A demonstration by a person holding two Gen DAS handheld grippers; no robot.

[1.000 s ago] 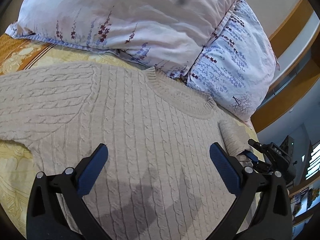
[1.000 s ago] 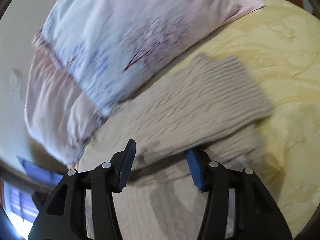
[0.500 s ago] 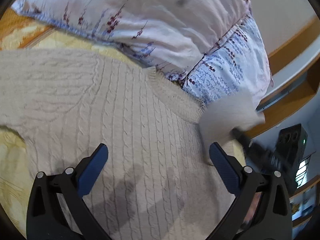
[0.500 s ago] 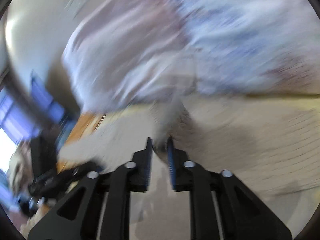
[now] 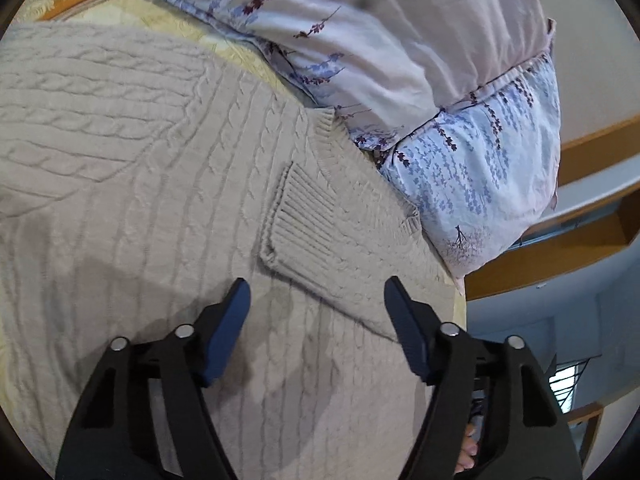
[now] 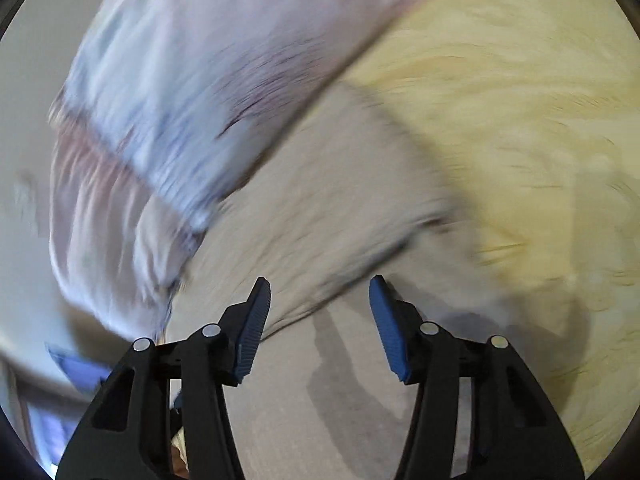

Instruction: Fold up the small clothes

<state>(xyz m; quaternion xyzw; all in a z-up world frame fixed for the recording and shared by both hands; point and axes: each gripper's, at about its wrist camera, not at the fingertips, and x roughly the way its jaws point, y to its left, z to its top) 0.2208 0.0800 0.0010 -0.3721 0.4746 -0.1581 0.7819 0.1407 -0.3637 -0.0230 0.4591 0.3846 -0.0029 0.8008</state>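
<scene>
Sleeve (image 5: pixel 320 236) is being laid across sweater (image 5: pixel 140 184); left gripper (image 5: pixel 316 316) closing, right gripper (image 6: pixel 318 312) opening, both empty. Far-left sleeve is probably being addressed next.

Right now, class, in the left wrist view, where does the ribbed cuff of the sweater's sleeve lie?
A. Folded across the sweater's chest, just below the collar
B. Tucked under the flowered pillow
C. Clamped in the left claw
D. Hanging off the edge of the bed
A: the ribbed cuff lies flat on the sweater just below its collar.
</scene>
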